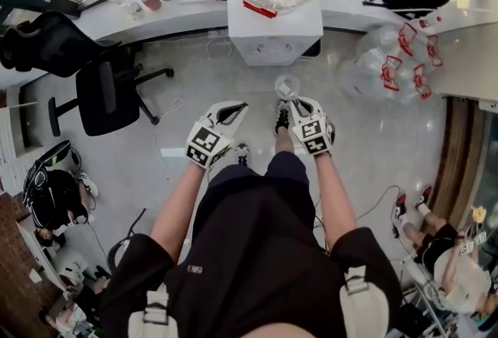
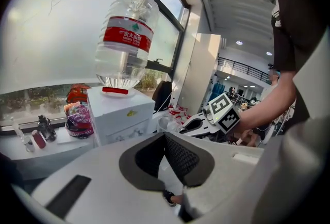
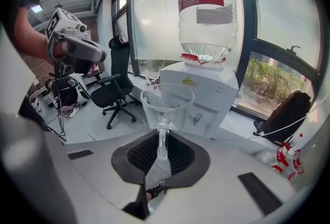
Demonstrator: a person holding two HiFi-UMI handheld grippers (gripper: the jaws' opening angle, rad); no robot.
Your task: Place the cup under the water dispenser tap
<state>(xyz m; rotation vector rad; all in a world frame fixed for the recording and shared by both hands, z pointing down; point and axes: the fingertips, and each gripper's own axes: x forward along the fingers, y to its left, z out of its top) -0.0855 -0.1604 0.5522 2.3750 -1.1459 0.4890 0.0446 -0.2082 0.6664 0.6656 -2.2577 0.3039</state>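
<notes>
— Which step are we on?

— The carry, we think. Going from the left: our left gripper (image 1: 238, 109) has its jaws pressed together at the tips with nothing between them, and it hangs idle in the air. Our right gripper (image 1: 287, 100) pinches the wall of the clear cup (image 1: 286, 86) at the rim. The cup is upright, held in the air in front of the water dispenser (image 1: 272, 36), apart from it and not yet under a tap (image 3: 197, 117).

— So what does the next move call for?

— We judge that the cup must go forward and stay level, until its mouth sits below the spout. The thin wall could buckle if we squeeze harder.

— Any writing?

— The big bottle (image 2: 126, 37) upside down on the dispenser carries a red label that reads 农夫山泉. The small yellow mark on the dispenser's top edge is too small for us to read.
</notes>
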